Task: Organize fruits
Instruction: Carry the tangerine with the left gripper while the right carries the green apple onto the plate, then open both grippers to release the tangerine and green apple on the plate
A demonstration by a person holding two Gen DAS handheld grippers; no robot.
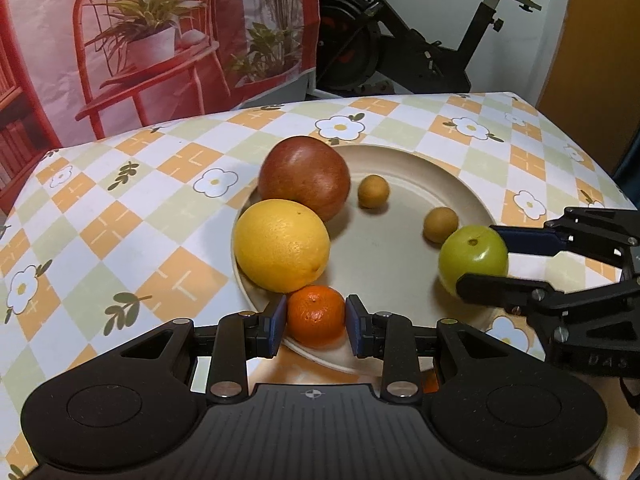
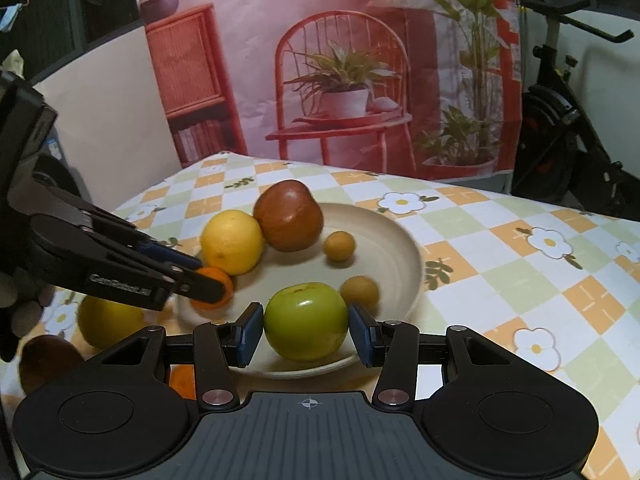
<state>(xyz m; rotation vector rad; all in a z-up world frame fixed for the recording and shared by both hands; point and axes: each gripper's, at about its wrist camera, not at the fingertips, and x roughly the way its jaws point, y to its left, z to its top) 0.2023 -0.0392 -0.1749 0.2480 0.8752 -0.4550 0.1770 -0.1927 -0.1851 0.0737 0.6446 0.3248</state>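
The left gripper (image 1: 316,318) has its jaws clamped on a small orange tangerine (image 1: 316,316) at the near rim of the beige plate (image 1: 460,184), and the right gripper (image 2: 306,330) has its jaws pressed on both sides of a green apple (image 2: 306,322) at the plate's near edge in its own view. Both fruits sit low over the plate, so I judge they are being set down to join the yellow citrus (image 1: 282,246), the red-brown fruit (image 1: 304,178) and two small brown fruits (image 1: 373,191) gathered there. More fruit waits on the tabletop (image 2: 520,280) beside the plate, among it another yellow fruit (image 2: 106,320). Pale lettering runs along the left gripper's finger, too blurred to read; the right gripper's body shows "DAS"
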